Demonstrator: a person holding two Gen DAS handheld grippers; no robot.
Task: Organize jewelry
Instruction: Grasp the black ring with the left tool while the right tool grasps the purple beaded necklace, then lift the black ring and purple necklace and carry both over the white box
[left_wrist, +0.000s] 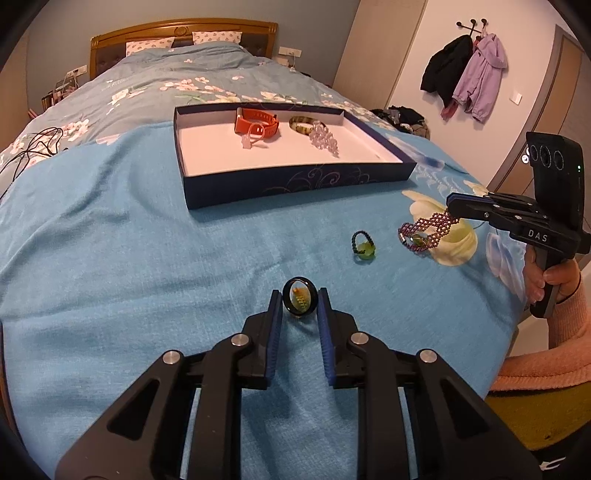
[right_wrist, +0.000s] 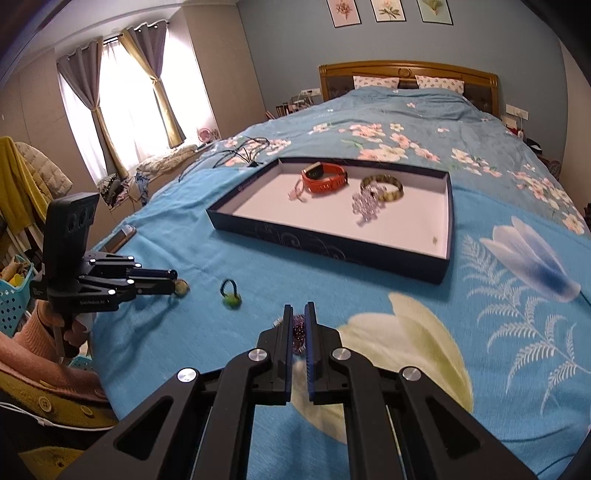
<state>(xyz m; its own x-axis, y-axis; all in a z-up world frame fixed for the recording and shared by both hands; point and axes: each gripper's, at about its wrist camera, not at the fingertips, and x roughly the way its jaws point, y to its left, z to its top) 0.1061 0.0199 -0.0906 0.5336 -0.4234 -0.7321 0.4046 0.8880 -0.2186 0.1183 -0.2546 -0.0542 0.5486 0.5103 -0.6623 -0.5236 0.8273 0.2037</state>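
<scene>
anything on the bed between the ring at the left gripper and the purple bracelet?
Yes: a small black bead ring with a green stone, lying loose on the blue cover. The left wrist view shows it best.

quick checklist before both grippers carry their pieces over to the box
1. Right gripper shut on the purple beaded bracelet: ok, one end is pinched, the rest hangs to the bedspread.
2. Left gripper closed on the black ring: cannot tell, the ring sits between the fingers, contact unclear.
3. Free space in the box: ok, bare floor in front of the orange watch and crystal bracelet.
4. Path to the box: ok, nothing stands between.
5. Bracelet clear of the green bead ring: ok, they lie apart.
6. All loose pieces gathered: not ok, the green bead ring is on the bedspread, ungripped.
</scene>
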